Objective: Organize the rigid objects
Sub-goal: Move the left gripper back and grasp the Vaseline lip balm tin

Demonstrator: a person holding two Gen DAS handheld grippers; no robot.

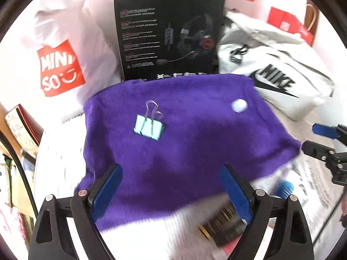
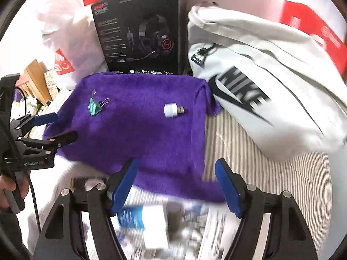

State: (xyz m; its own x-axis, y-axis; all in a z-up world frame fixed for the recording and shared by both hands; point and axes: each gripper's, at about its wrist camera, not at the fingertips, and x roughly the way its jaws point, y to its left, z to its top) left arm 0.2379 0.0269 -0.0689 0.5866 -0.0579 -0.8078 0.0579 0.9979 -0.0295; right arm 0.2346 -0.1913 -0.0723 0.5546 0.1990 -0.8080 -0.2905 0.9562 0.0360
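A purple towel (image 1: 184, 134) (image 2: 141, 130) lies spread on the bed. On it lie a mint-green binder clip (image 1: 148, 127) (image 2: 94, 106) at the left and a small white USB plug (image 1: 239, 105) (image 2: 172, 110) at the right. My left gripper (image 1: 171, 192) is open and empty over the towel's near edge. A dark cylinder with gold bands (image 1: 223, 225) lies blurred by its right finger. My right gripper (image 2: 175, 184) is open and empty above a blue-capped white bottle (image 2: 141, 216). That bottle's cap shows in the left wrist view (image 1: 284, 189).
A black headset box (image 1: 169, 32) (image 2: 141, 34) stands behind the towel. A white Miniso bag (image 1: 58, 65) is at the left, a white Nike bag (image 1: 271, 73) (image 2: 260, 82) at the right. Printed papers (image 2: 195, 227) lie near me on striped bedding (image 2: 260, 173).
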